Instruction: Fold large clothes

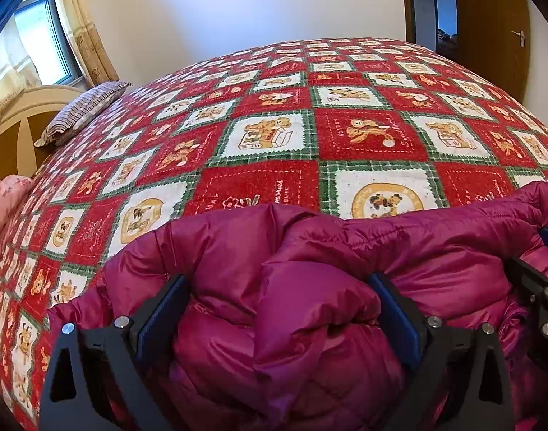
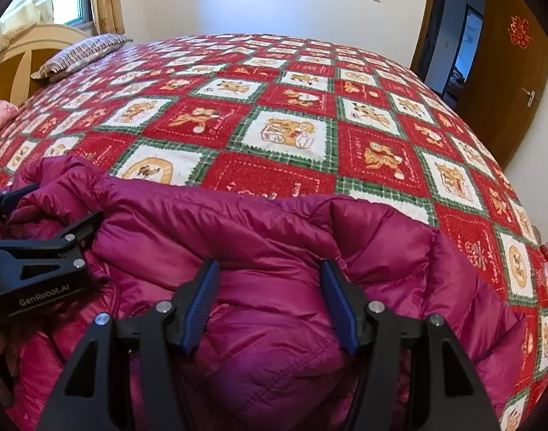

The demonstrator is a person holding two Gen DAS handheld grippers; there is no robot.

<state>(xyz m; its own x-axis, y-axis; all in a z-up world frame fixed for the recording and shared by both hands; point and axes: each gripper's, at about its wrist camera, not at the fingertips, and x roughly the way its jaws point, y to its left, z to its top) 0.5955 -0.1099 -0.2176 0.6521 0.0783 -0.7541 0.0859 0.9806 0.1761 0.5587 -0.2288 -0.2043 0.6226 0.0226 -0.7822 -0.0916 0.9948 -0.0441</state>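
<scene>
A magenta puffer jacket (image 1: 309, 287) lies bunched at the near edge of a bed covered by a red, green and white teddy-bear quilt (image 1: 274, 136). Two hand-held grippers point down at it, side by side.

The left gripper (image 1: 277, 309) has its blue-padded fingers (image 1: 159, 319) spread wide, with a thick folded roll of the jacket swelling up between them. The padding fills the gap and appears to bear against both pads, so it reads as a grip on a bulky fold.

The right gripper (image 2: 270, 301) stands about half spread, a puffed panel of the jacket rising between its fingers (image 2: 202, 301). Whether the pads pinch the fabric or merely straddle it cannot be told.

Beyond both sets of fingertips the quilt stretches bare toward a striped pillow (image 1: 83, 111) and a wooden door (image 2: 503, 57).

Judging by the heaped fabric, a fold is under way, both grippers working one bundled section. The next move likely calls for both hands travelling together, carrying the layers forward and laying them flat, with even pressure so the slippery, springy padding does not slide out.
</scene>
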